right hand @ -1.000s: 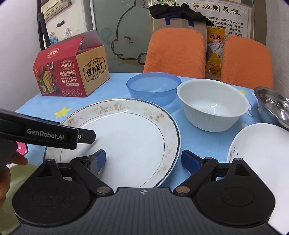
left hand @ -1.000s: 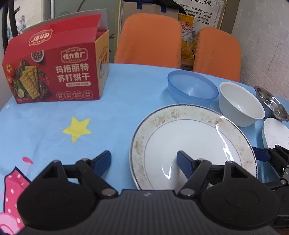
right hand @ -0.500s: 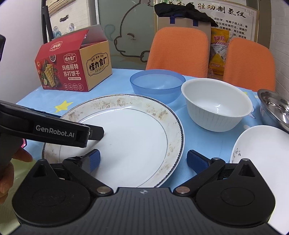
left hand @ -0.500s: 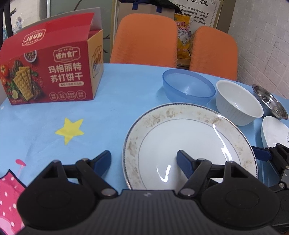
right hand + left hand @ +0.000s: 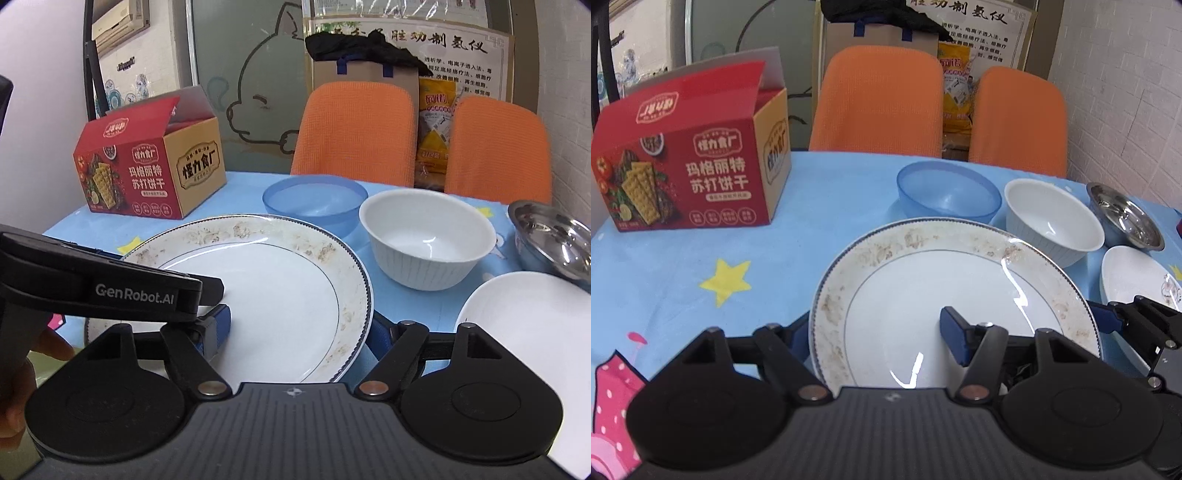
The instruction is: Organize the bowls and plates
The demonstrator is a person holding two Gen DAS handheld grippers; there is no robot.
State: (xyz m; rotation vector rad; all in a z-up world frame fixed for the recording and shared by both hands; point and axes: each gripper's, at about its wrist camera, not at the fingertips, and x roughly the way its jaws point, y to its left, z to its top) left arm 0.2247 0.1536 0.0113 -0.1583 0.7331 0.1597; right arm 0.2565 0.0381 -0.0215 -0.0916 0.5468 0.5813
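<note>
A large white plate with a patterned rim lies on the blue tablecloth right in front of both grippers. My left gripper is open and straddles the plate's near left rim: one finger over the plate, the other outside it. My right gripper is open and straddles the plate's near right rim. Behind stand a blue bowl, a white bowl and a steel bowl. A small white plate lies at the right.
An open red cracker box stands at the back left. Two orange chairs stand behind the table. The left gripper's body crosses the left of the right wrist view.
Both grippers have moved forward and down onto the large plate's near rim, so that each now has a finger on either side of it. The dishes have not moved.
</note>
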